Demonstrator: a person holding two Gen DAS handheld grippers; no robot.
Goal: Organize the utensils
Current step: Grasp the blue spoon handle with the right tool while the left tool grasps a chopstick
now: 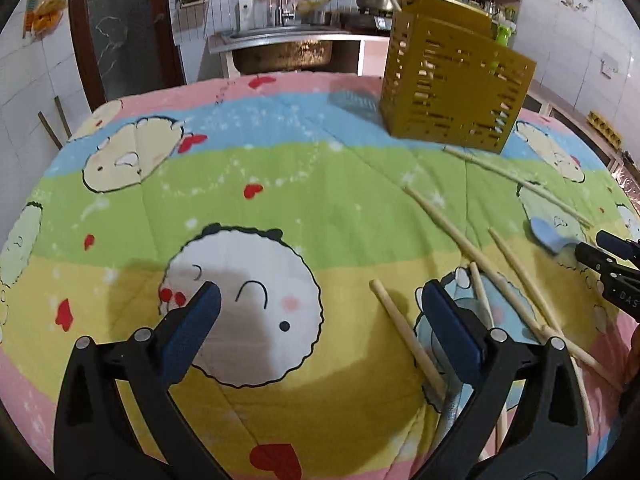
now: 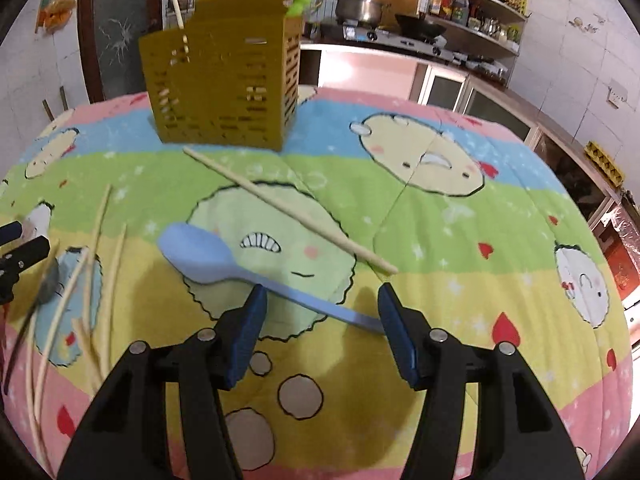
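A gold slotted utensil holder (image 1: 456,92) (image 2: 224,80) stands at the far side of the table, with one chopstick (image 2: 178,8) and a green item (image 2: 300,0) sticking out of it. My left gripper (image 1: 322,296) is open wide, low over the cloth; a chopstick (image 1: 404,332) lies just inside its right finger, and a metal spoon (image 1: 450,404) shows partly under that finger. More chopsticks (image 1: 520,276) lie to the right. My right gripper (image 2: 323,304) is open, and the handle of a blue spoon (image 2: 196,256) runs between its fingers without the pads pressing on it. Another chopstick (image 2: 288,208) lies beyond the spoon.
A cartoon-print quilt (image 1: 260,168) covers the table. Behind it are a sink (image 1: 280,52), a stove with a pot (image 2: 358,8) and shelves of bottles. In each wrist view the other gripper shows at the picture's edge, the left gripper (image 2: 20,252) beside the chopstick pile.
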